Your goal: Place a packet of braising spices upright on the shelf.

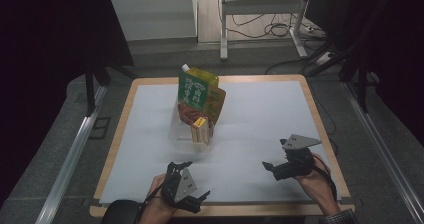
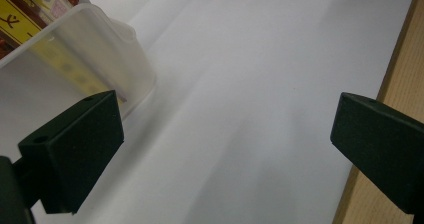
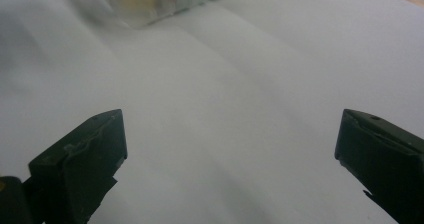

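Standing clear tub (image 1: 190, 136), snack-packed

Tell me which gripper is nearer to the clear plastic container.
Left. The left gripper sits just below the clear plastic container, near the table's front edge, jaws open. The right gripper is farther off, to the container's right, also open and empty.

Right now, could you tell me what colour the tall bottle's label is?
Green with white lettering; the bottle's label shows best in the high view.
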`<move>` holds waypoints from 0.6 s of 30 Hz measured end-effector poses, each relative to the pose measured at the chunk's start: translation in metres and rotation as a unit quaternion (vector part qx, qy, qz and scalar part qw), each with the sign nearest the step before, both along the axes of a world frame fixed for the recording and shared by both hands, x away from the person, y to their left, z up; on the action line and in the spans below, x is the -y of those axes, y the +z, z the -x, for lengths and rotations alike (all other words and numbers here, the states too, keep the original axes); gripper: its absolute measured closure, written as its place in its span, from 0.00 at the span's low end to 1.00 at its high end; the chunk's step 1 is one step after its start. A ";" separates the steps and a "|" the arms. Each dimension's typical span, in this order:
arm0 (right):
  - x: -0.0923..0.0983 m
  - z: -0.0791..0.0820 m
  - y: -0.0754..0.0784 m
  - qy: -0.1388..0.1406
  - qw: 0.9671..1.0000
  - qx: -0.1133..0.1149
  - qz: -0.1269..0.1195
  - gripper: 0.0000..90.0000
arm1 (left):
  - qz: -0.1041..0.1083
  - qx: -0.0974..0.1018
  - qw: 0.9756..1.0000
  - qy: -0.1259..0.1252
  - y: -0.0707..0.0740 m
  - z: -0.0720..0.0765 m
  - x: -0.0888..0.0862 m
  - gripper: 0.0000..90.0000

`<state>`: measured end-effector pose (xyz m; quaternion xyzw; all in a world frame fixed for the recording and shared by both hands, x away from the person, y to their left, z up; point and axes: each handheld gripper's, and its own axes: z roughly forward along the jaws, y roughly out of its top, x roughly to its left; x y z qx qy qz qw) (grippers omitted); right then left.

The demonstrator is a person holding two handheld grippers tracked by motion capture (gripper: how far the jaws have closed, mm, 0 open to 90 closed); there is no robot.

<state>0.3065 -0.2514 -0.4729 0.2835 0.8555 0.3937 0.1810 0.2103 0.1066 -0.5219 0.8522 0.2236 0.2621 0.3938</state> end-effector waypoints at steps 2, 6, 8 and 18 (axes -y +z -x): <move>0.002 0.001 -0.001 -0.002 1.000 0.001 0.002 0.00 | 0.001 0.000 1.000 0.000 0.000 0.000 0.000 0.00; 0.006 0.004 -0.002 -0.004 1.000 0.005 0.006 0.00 | 0.006 -0.001 1.000 0.002 0.000 0.000 -0.001 0.00; 0.008 0.005 -0.002 -0.004 1.000 0.008 0.005 0.00 | 0.008 -0.002 1.000 0.004 0.000 -0.001 -0.001 0.00; 0.020 0.011 -0.004 -0.018 1.000 0.014 0.009 0.00 | 0.035 -0.017 0.999 0.005 0.002 -0.003 -0.006 0.00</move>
